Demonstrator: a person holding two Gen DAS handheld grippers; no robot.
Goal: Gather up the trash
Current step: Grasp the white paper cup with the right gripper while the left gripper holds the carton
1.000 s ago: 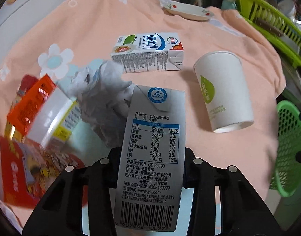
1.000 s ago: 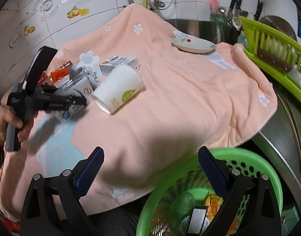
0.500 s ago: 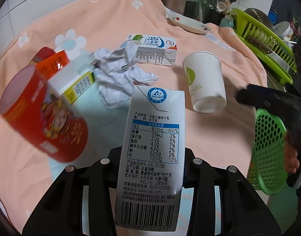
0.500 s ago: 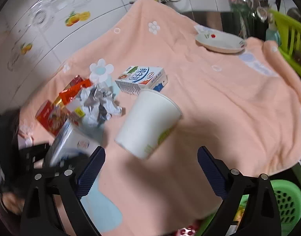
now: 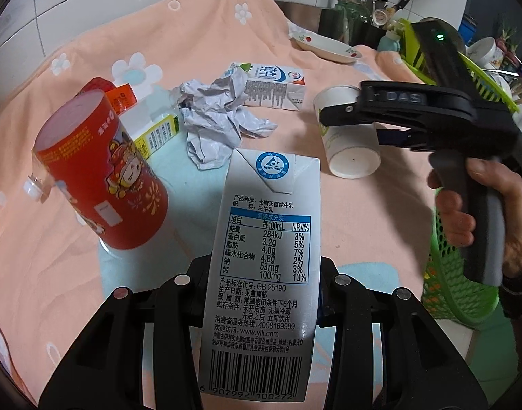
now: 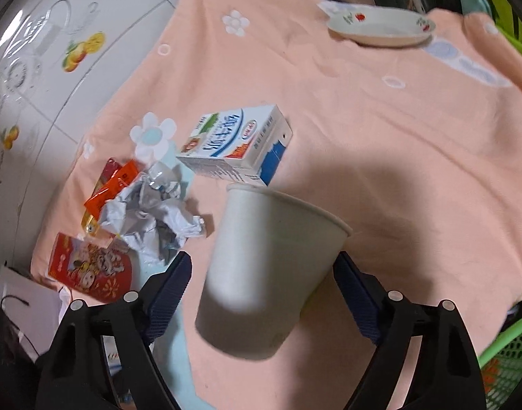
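Altogether two milk cartons (image 5: 261,266), one paper cup (image 6: 268,273).

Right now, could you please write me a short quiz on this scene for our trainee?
1. True or false: the left gripper is shut on a milk carton.
2. The right gripper has its fingers on either side of which thing? A. the red can B. the paper cup C. the plate
3. Fill in: the basket at the towel's edge is ___ in colour.

Key: 1 true; 2 B; 3 green.
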